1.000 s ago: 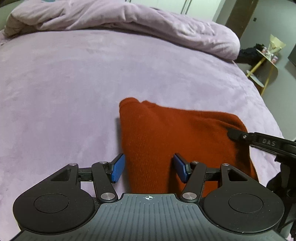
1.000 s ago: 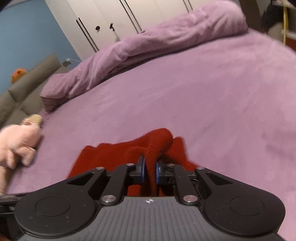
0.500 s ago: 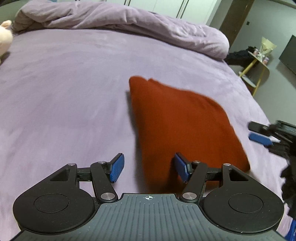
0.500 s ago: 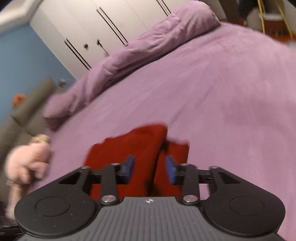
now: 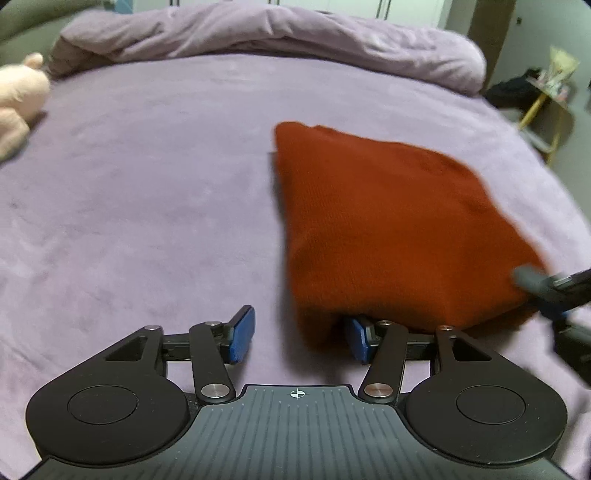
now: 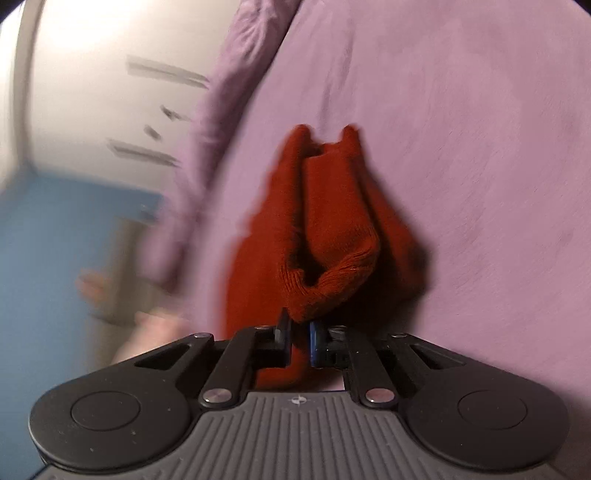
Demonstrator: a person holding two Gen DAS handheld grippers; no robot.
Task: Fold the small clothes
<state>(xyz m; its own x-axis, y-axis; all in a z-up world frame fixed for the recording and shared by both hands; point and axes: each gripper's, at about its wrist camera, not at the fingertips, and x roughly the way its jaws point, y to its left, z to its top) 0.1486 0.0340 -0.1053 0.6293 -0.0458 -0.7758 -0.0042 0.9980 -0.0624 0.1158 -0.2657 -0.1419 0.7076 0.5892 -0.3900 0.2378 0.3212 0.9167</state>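
A folded rust-red knit garment [image 5: 388,221] lies on the purple bed cover. My left gripper [image 5: 301,338] is open at the garment's near left corner, with the near edge draped over its right finger. My right gripper [image 6: 300,341] is shut on a bunched edge of the same garment [image 6: 332,236], which rises in folds ahead of the jaws. The right gripper also shows blurred at the garment's right corner in the left wrist view [image 5: 550,291].
A rumpled purple duvet [image 5: 258,33] lies along the far side of the bed. A pink plush toy [image 5: 18,99] sits at the far left. A yellow side table [image 5: 546,99] stands off the bed at right. White wardrobe doors [image 6: 110,74] show, blurred.
The right gripper opened half a second ago and has shut again on the garment's edge, with its view swinging sharply. The left gripper stayed open as the garment came nearer and over its right finger.
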